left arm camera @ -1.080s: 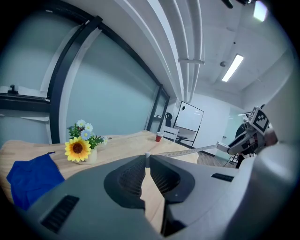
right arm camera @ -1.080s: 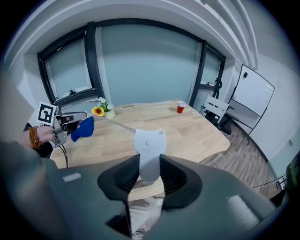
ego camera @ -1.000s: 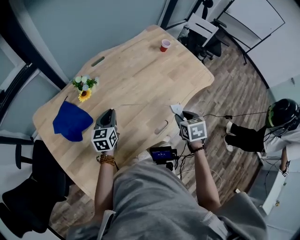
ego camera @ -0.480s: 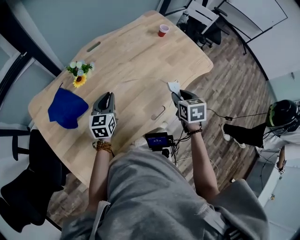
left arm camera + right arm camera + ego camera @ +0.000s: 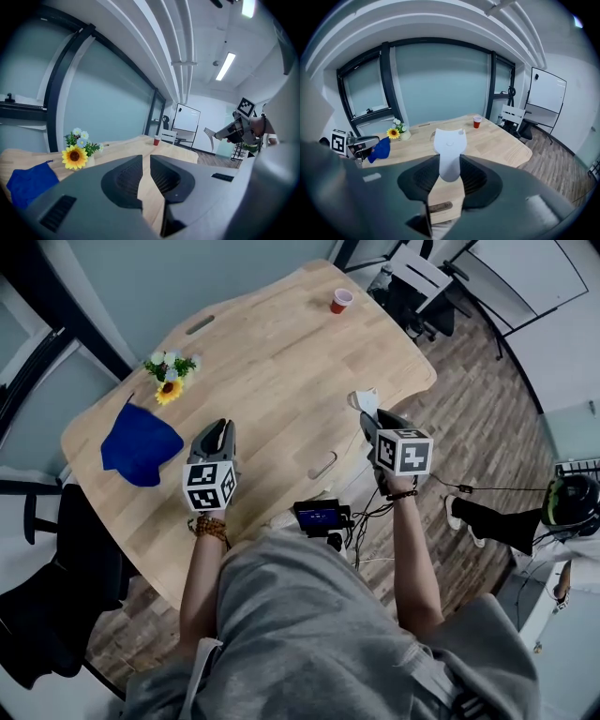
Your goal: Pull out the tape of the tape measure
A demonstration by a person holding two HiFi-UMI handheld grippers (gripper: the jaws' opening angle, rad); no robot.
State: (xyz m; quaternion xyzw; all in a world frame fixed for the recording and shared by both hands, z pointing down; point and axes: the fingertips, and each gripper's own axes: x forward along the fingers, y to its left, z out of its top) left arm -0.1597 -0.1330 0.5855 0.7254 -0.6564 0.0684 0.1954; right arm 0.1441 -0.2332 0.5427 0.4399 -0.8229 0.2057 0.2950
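Tape measure: white body clamped between the fingers of the right gripper, which stand fairly wide apart and press on its narrow lower end. Its long axis runs along the line the gripper points, the broad end away from the fingers, with a small hole at one far corner. In the head view it juts ahead of the right gripper at the right edge of the desk, pointing toward the far end. The left gripper view shows it off to the right, in the air and clear of the desk top. No drawn-out tape can be made out in any view. Left gripper: fingers nearly together, with a narrow slit between them through which bare desk shows; nothing is seen in the slit. It hovers over the near left part of the desk, well apart from the right gripper. Beyond it a blue cloth lies near the left edge, a small bunch of flowers stands just past the cloth, and a red cup stands at the far end.
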